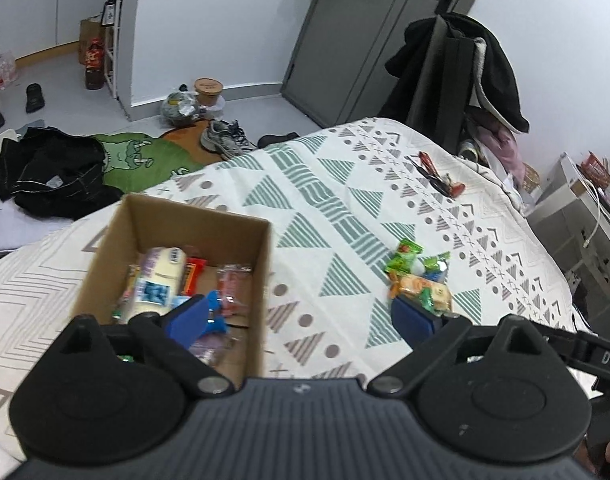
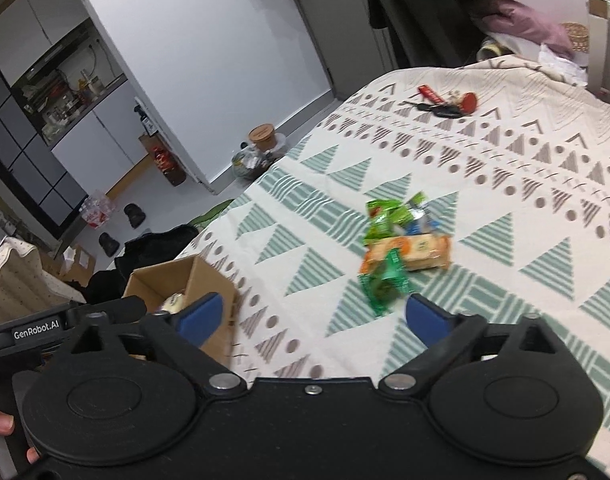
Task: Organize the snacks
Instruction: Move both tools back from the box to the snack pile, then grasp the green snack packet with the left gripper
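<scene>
An open cardboard box (image 1: pixel 261 264) stands on the patterned bedspread (image 1: pixel 337 184) and holds several snacks, among them a pale wrapped roll (image 1: pixel 161 280) and an orange packet. A small heap of snacks (image 1: pixel 421 276), green wrappers and an orange biscuit pack, lies to its right. My left gripper (image 1: pixel 305 316) is open, its left blue pad over the box, its right pad at the heap's near edge. In the right wrist view the box (image 2: pixel 209 280) sits at the left and the heap (image 2: pixel 405 240) lies ahead. My right gripper (image 2: pixel 313 314) is open and empty; a green packet (image 2: pixel 385 284) lies just beyond it.
Keys with a red tag (image 2: pixel 445 104) lie far back on the bedspread. A chair draped with dark clothes (image 1: pixel 461 76) stands behind the bed. Shoes (image 1: pixel 225 140), a green rug, black clothing (image 1: pixel 53 172) and bottles are on the floor at the left.
</scene>
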Action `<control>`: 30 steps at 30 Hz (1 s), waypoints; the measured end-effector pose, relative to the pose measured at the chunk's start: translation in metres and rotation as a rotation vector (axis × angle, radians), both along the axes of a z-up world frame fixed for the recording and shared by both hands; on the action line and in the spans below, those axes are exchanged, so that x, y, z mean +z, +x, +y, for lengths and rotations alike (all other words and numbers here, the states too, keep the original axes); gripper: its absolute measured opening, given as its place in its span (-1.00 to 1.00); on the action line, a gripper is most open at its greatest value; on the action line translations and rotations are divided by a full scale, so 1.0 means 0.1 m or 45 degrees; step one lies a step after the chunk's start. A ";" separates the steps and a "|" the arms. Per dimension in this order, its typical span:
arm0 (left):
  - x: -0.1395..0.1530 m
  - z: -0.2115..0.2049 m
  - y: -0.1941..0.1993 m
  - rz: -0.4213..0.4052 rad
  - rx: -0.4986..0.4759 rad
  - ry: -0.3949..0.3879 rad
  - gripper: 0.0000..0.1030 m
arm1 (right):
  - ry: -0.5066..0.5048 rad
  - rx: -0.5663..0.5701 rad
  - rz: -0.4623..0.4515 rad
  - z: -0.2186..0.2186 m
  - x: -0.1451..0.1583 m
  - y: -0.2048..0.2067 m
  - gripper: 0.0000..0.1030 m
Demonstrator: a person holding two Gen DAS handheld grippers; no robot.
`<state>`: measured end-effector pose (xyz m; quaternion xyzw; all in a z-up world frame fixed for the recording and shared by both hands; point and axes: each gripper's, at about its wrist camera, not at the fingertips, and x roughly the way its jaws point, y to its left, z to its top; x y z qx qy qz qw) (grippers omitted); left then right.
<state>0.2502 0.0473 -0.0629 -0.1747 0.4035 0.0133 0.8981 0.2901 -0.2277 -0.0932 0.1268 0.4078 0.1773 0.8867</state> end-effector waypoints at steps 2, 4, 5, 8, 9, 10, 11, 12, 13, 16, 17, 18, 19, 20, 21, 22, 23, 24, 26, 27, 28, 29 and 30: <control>-0.01 -0.08 0.02 -0.001 -0.006 0.004 0.88 | 0.004 -0.013 0.001 -0.11 -0.01 0.02 1.00; -0.01 -0.17 0.04 -0.006 -0.015 0.010 0.88 | 0.006 -0.027 0.002 -0.21 -0.02 0.05 1.00; -0.01 -0.22 0.06 -0.010 -0.022 0.008 0.88 | 0.007 -0.033 0.002 -0.26 -0.04 0.07 1.00; -0.02 -0.35 0.10 -0.022 -0.039 0.008 0.88 | 0.005 -0.043 -0.010 -0.39 -0.09 0.10 0.99; -0.02 -0.40 0.11 -0.026 -0.042 0.013 0.88 | 0.009 -0.048 -0.017 -0.44 -0.13 0.11 0.99; -0.03 -0.45 0.13 -0.030 -0.047 0.019 0.88 | 0.015 -0.056 -0.023 -0.49 -0.16 0.12 0.99; -0.05 -0.51 0.16 -0.032 -0.053 0.026 0.88 | 0.026 -0.065 -0.026 -0.53 -0.20 0.13 0.98; -0.07 -0.55 0.19 -0.032 -0.059 0.028 0.88 | 0.042 -0.073 -0.021 -0.58 -0.24 0.15 0.91; -0.09 -0.60 0.21 -0.033 -0.064 0.025 0.88 | 0.059 -0.082 -0.005 -0.63 -0.30 0.18 0.87; -0.17 -0.73 0.28 -0.036 -0.069 0.022 0.87 | 0.094 -0.105 0.025 -0.74 -0.44 0.27 0.70; -0.20 -0.79 0.31 -0.037 -0.076 0.024 0.87 | 0.096 -0.112 0.035 -0.76 -0.48 0.31 0.65; -0.24 -0.84 0.34 -0.034 -0.078 0.028 0.85 | 0.100 -0.115 0.040 -0.78 -0.50 0.33 0.59; -0.28 -0.88 0.37 -0.028 -0.076 0.029 0.83 | 0.111 -0.115 0.044 -0.80 -0.54 0.37 0.57; -0.33 -0.92 0.40 -0.021 -0.075 0.024 0.83 | 0.121 -0.116 0.048 -0.82 -0.57 0.39 0.53; -0.38 -0.96 0.43 -0.016 -0.073 0.017 0.82 | 0.134 -0.114 0.054 -0.83 -0.60 0.42 0.51; -0.42 -1.00 0.46 -0.011 -0.074 0.013 0.79 | 0.141 -0.111 0.060 -0.84 -0.64 0.45 0.50; -0.47 -1.04 0.50 -0.003 -0.076 0.014 0.78 | 0.148 -0.108 0.065 -0.85 -0.68 0.48 0.46; -0.50 -1.08 0.52 0.002 -0.076 0.016 0.74 | 0.155 -0.104 0.072 -0.86 -0.72 0.52 0.42; -0.59 -1.15 0.59 0.014 -0.082 0.012 0.69 | 0.167 -0.101 0.090 -0.89 -0.78 0.58 0.37; -0.63 -1.18 0.64 0.023 -0.081 0.013 0.65 | 0.173 -0.105 0.098 -0.91 -0.82 0.61 0.35; -0.68 -1.22 0.68 0.032 -0.081 0.013 0.61 | 0.183 -0.110 0.104 -0.93 -0.85 0.65 0.34; -0.72 -1.24 0.72 0.040 -0.080 0.011 0.60 | 0.191 -0.114 0.107 -0.95 -0.88 0.67 0.34; -0.76 -1.27 0.76 0.047 -0.080 0.009 0.58 | 0.196 -0.120 0.111 -0.97 -0.91 0.70 0.33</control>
